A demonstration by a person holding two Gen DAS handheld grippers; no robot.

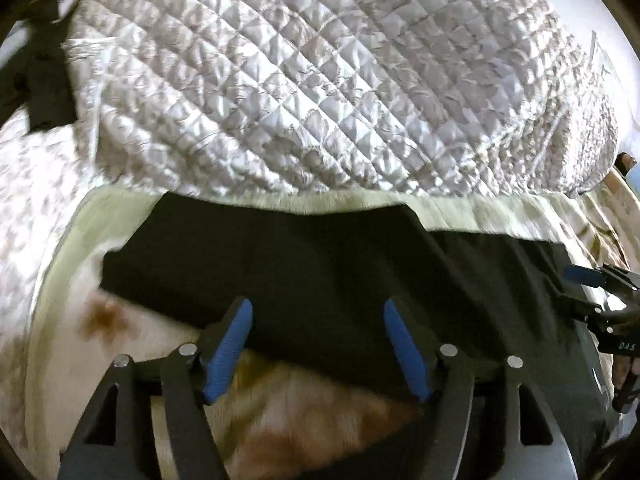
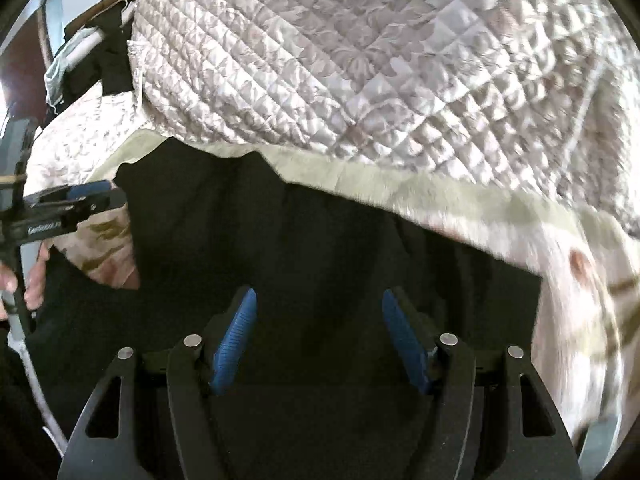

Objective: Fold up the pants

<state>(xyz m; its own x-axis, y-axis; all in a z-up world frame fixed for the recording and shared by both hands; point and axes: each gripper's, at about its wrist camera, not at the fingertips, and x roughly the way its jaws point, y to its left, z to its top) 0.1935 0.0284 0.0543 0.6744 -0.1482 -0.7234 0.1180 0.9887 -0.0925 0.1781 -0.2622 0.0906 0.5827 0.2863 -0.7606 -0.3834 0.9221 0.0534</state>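
Note:
Black pants (image 1: 304,264) lie flat across a cream fleece blanket (image 1: 72,280) on a bed, one layer folded over another. My left gripper (image 1: 318,308) is open, its blue pads (image 1: 230,348) just above the near edge of the pants, holding nothing. My right gripper (image 2: 318,298) is open over the dark cloth (image 2: 320,240) and holds nothing. The right gripper also shows at the right edge of the left wrist view (image 1: 588,284). The left gripper shows at the left edge of the right wrist view (image 2: 80,196).
A bulky white quilted duvet (image 1: 320,80) is heaped just behind the pants and overlaps the blanket's far edge. Dark clothes (image 2: 104,56) lie at the far left. The blanket has brown patterned patches (image 1: 108,316).

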